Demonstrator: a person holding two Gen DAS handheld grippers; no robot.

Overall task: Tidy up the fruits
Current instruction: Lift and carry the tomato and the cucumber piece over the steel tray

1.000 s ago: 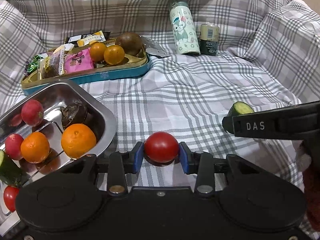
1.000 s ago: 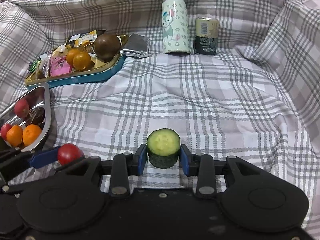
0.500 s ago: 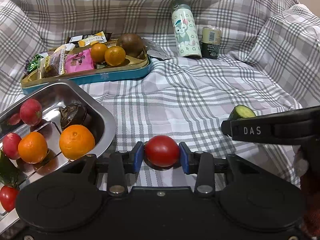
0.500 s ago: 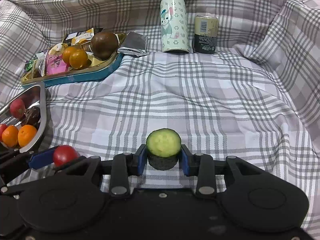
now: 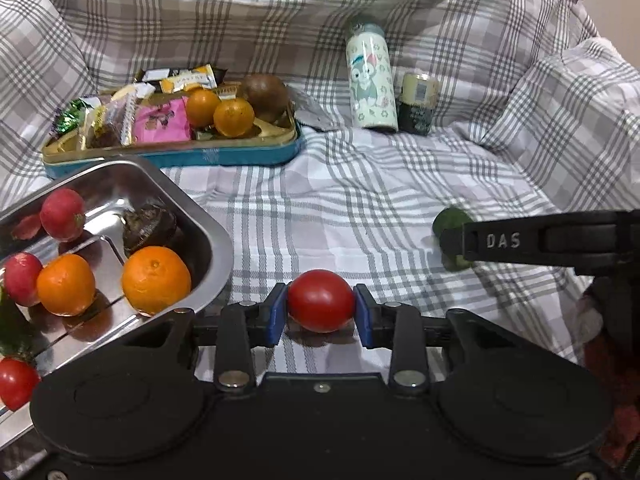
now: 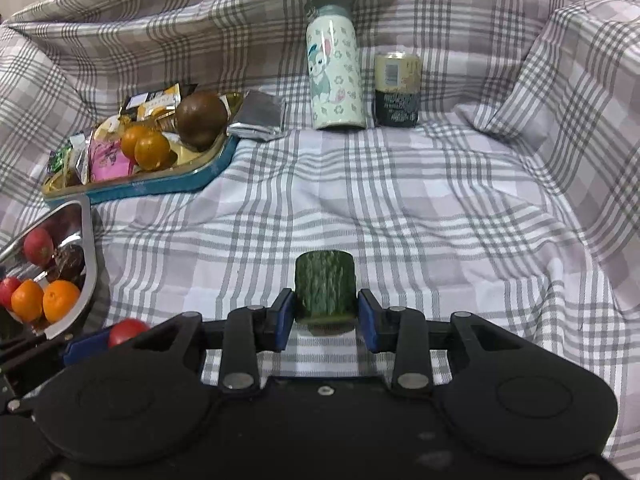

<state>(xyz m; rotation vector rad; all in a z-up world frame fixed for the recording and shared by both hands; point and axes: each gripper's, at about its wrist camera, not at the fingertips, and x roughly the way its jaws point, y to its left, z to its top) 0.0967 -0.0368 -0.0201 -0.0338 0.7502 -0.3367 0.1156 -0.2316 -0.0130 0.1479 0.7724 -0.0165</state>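
Observation:
A red tomato (image 5: 320, 306) sits between the blue pads of my left gripper (image 5: 320, 314). Its jaws are closing, and both pads touch the tomato's sides just above the checked cloth. My right gripper (image 6: 325, 318) is shut on a short piece of cucumber (image 6: 325, 286), which shows its dark green skin. One right finger (image 5: 540, 240) reaches in from the right in the left wrist view and partly hides the cucumber (image 5: 446, 220). The steel tray (image 5: 218, 240) at the left holds two oranges (image 5: 156, 280), red radishes (image 5: 62, 214), a dark fruit, another tomato and some cucumber.
A blue tin (image 5: 180, 158) at the back left holds snack packets, two small oranges and a brown fruit. A printed bottle (image 5: 370, 80) and a can (image 5: 418, 104) stand at the back, with a silver packet (image 6: 260, 116) beside the tin. Cloth folds rise on all sides.
The left pads have drawn in onto the tomato. The cucumber piece in the right gripper showed its pale cut face before and now shows its skin side.

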